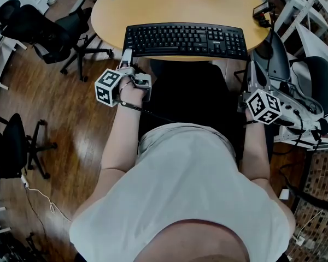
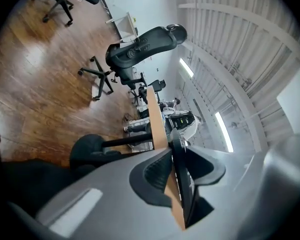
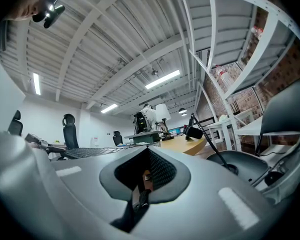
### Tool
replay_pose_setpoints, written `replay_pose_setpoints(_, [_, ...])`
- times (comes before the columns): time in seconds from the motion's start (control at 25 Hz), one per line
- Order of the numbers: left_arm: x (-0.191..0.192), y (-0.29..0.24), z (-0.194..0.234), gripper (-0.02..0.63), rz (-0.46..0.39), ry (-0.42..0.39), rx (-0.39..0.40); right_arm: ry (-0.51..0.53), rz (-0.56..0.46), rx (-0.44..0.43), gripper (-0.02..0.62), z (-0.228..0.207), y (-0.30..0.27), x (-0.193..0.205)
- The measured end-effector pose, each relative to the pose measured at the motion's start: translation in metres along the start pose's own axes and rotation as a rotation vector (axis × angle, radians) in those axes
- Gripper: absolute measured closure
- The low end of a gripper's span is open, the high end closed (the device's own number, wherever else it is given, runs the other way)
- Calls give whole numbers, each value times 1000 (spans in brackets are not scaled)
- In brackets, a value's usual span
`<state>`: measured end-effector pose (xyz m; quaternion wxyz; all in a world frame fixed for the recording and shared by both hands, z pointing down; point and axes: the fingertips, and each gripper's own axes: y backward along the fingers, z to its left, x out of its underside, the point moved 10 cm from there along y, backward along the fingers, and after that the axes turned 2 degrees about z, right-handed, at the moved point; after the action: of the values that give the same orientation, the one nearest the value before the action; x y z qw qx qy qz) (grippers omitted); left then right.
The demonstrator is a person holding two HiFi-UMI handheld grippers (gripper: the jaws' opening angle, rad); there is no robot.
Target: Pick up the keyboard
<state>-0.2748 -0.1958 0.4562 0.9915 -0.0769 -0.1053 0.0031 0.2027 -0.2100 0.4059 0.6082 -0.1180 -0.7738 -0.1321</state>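
Observation:
A black keyboard (image 1: 186,40) lies along the near edge of a round wooden table (image 1: 169,7). My left gripper (image 1: 127,54) is rolled on its side at the keyboard's near left corner. In the left gripper view the table edge (image 2: 157,124) and the keyboard (image 2: 182,179), seen edge-on, run between the jaws of the left gripper (image 2: 177,184). The pads appear to lie against them. My right gripper (image 1: 250,70) hangs beside the table, right of the keyboard and apart from it. In its own view the right gripper (image 3: 142,191) is shut on nothing, with the keyboard (image 3: 90,151) ahead to the left.
Black office chairs stand on the wooden floor at the left (image 1: 49,29) and lower left (image 1: 5,146). Another chair (image 1: 317,75) and a white rack (image 1: 295,4) crowd the right side. A small black device (image 1: 261,10) sits on the table's right edge.

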Motion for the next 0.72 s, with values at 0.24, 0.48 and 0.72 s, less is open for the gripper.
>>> replay_pose_setpoints(0.24, [3,0,3,204,2,105,46,2,14,-10,592,2,-1,1])
replay_pose_setpoints(0.48, [0,1,-8,206,2,79,64,35,4,9,592,1,1,-1])
replay_pose_setpoints(0.72, [-2,4,-10,206,-8,72,64,165,11,13,577,4,-3,-5])
